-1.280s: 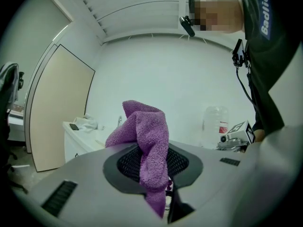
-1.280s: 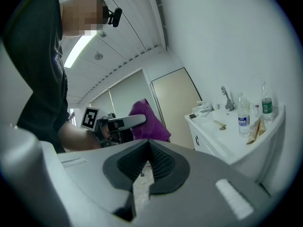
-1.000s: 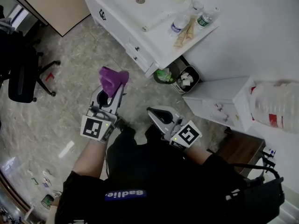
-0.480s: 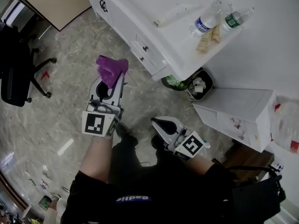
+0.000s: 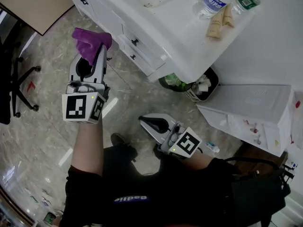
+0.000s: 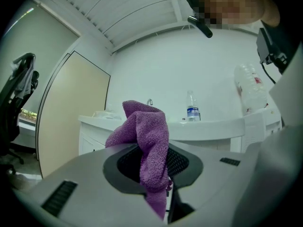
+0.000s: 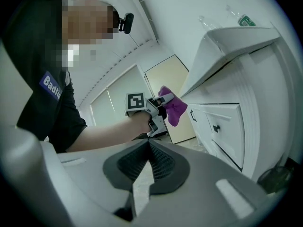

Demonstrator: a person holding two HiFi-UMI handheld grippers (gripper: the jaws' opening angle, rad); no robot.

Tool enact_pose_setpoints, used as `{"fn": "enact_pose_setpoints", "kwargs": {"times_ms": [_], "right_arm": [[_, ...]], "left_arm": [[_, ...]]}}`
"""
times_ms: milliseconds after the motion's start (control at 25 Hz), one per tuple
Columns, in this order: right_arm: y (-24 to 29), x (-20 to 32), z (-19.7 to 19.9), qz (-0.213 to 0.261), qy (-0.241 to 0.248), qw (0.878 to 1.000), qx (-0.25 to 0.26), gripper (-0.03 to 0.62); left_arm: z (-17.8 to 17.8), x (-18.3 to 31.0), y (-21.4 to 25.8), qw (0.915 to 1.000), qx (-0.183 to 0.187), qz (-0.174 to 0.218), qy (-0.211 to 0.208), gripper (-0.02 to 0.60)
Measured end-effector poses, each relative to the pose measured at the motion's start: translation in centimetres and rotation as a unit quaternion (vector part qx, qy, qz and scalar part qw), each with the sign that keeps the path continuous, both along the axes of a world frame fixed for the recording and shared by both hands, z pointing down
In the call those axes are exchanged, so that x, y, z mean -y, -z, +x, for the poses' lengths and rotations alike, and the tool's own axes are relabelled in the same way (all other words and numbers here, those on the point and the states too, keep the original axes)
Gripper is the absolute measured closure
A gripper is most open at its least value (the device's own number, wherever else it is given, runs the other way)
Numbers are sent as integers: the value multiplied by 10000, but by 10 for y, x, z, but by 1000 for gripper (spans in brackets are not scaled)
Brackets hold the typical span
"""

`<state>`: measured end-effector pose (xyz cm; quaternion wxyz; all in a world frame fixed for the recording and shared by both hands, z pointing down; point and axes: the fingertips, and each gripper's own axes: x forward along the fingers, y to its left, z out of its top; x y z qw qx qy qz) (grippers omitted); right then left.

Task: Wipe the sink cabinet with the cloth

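Observation:
The white sink cabinet (image 5: 142,37) fills the top of the head view, its drawers carrying black knobs (image 5: 135,42). My left gripper (image 5: 93,56) is raised in front of the cabinet's left end, shut on a purple cloth (image 5: 90,41) that bunches up above the jaws. In the left gripper view the cloth (image 6: 147,136) hangs out between the closed jaws, with the cabinet (image 6: 94,131) and faucet (image 6: 149,101) beyond. My right gripper (image 5: 146,121) hangs low near my body, shut and empty. Its own view shows the drawer fronts (image 7: 227,131) and the cloth (image 7: 173,109).
Two water bottles (image 5: 210,1) and tubes (image 5: 220,22) lie on the countertop's right end. Two waste bins (image 5: 189,85) stand under that end. A low white unit (image 5: 255,108) is to the right, an office chair (image 5: 14,79) to the left, a beige door (image 5: 28,4) behind.
My left gripper with the cloth has risen and moved left, closer to the cabinet front. The head view has swung toward the cabinet. The right gripper stays low and shut.

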<state>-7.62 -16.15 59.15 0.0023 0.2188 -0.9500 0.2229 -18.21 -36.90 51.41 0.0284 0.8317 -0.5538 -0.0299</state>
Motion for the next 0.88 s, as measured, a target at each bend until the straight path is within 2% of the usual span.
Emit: {"fn": "enact_pose_setpoints", "kwargs": {"times_ms": [160,360,640,760,880], "right_arm": [[-33,9,7,230,-106,9996,156,599],[-68,15,11,686,-220,9968,336,599],[-114,19,10,1080,-266,9931,371,599],[-122,20,13,1221,-297,9914,354,599],[-124,20,19,1350,-342,9897,334,599]], "left_arm": [[1,32,-26,9999,-5,121,-14,497],[11,68,-57,9992,-12,268,-287,497],[18,113,-87,9969,529,485,-311,497],[22,128,-112,9970,611,357,-313,497],[26,139,-149,9976,597,57,-356,497]]}}
